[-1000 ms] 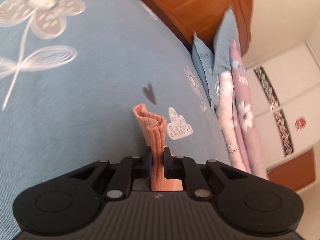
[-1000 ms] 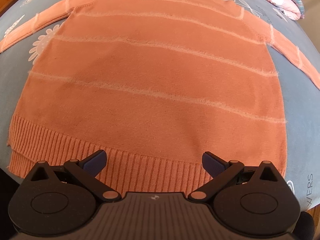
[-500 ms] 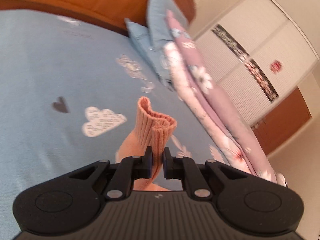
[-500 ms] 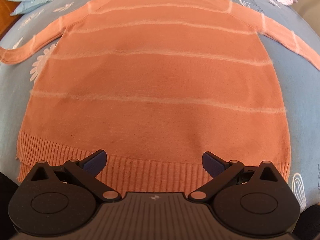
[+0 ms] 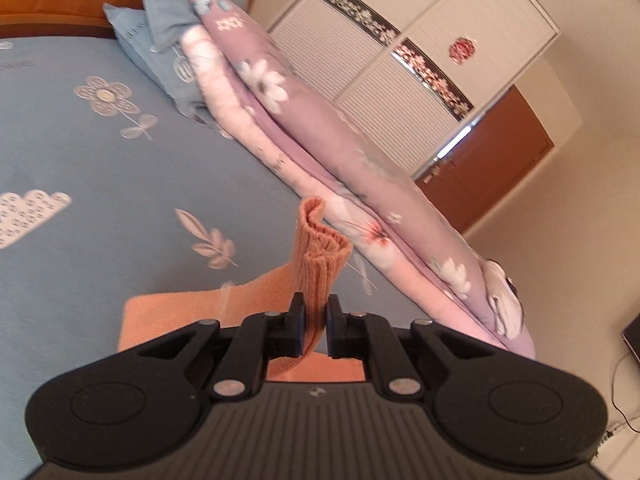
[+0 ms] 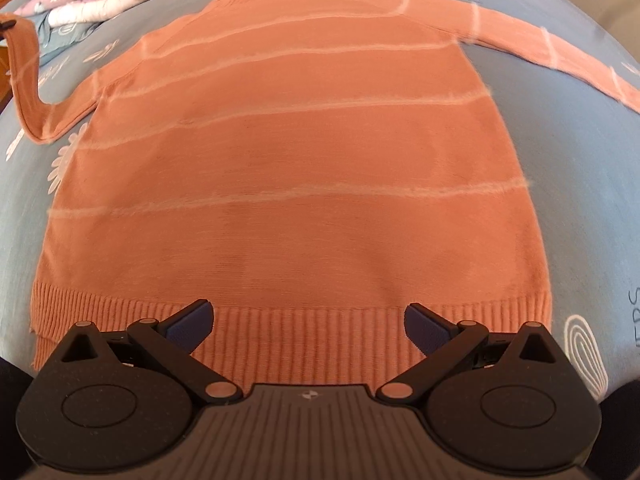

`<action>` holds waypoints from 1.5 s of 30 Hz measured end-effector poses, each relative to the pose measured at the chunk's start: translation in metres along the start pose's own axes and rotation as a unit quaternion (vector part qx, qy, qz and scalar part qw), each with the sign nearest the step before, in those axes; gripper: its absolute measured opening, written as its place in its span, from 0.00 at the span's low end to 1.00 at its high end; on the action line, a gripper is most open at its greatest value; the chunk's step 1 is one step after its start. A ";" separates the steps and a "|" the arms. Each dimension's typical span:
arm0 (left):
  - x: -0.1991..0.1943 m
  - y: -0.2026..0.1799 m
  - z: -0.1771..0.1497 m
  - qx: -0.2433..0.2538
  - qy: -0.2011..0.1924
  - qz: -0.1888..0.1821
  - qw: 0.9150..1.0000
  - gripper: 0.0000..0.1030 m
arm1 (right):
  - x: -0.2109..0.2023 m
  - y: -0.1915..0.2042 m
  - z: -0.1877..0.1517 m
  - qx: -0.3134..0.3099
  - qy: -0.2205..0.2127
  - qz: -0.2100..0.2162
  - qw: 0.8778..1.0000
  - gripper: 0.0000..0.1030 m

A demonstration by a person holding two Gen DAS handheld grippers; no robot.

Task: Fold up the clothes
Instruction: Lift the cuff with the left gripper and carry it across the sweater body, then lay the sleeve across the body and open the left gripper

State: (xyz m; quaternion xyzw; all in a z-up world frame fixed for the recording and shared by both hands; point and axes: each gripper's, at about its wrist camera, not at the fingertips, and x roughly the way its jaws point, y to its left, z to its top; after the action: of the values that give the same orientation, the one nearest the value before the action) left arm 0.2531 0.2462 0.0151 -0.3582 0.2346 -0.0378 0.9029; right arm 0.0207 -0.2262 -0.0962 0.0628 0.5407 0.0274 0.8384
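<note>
Left gripper (image 5: pixel 316 322): jaws nearly shut, pinching the ribbed cuff (image 5: pixel 322 248) of the orange sweater's (image 6: pixel 296 168) left sleeve. The cuff stands up just ahead of the fingertips; the sleeve (image 5: pixel 180 312) trails down and back beneath the gripper onto the blue bedspread (image 5: pixel 100 184). In the right wrist view this sleeve (image 6: pixel 24 80) rises off the bed at far left, with slack hanging in a loop near the shoulder.

Right gripper (image 6: pixel 308 326): jaws wide, nothing between them, hovering just above the ribbed hem (image 6: pixel 304 344), roughly at its middle. Sweater body lies flat ahead of it, neckline farthest away. The other sleeve (image 6: pixel 560 56) stretches out flat toward upper right.

Judged step: folding the lifted sleeve across the body. Task looks early; the body and the other sleeve are unfolded.

Notes for doing it well:
- Carry the cuff across toward the body's middle, keeping the sleeve lightly taut so the crease forms at the shoulder seam, not partway along the arm.
- Lower before letting go; releasing high would likely leave the cuff twisted or bunched.
- The knit appears soft and stretchy; a hard pull could drag the shoulder and skew the flat body.
- The right gripper could press the hem to anchor the sweater during the pull.
- The folded quilts (image 5: pixel 320 152) lie just beyond the cuff; keep clear of them.
</note>
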 end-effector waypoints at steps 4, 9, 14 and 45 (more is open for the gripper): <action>0.017 -0.037 -0.009 0.015 0.016 -0.031 0.999 0.07 | 0.000 -0.009 -0.001 0.010 -0.002 0.002 1.000 1.00; 0.041 -0.085 -0.025 0.031 0.039 -0.075 0.996 0.07 | -0.002 -0.017 -0.003 0.022 -0.007 0.001 1.000 1.00; 0.068 -0.125 -0.054 0.035 0.065 -0.114 0.991 0.07 | -0.005 -0.028 -0.005 0.036 -0.011 0.000 0.999 1.00; 0.199 -0.201 -0.259 0.200 0.254 -0.110 0.940 0.35 | -0.022 -0.103 0.021 0.092 -0.045 -0.017 0.995 1.00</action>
State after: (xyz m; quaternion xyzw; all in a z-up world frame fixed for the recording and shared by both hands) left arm 0.3330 -0.1131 -0.0941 -0.1726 0.4033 -0.2726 0.8563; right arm 0.0285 -0.3326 -0.0822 0.1319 0.5040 -0.0400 0.8526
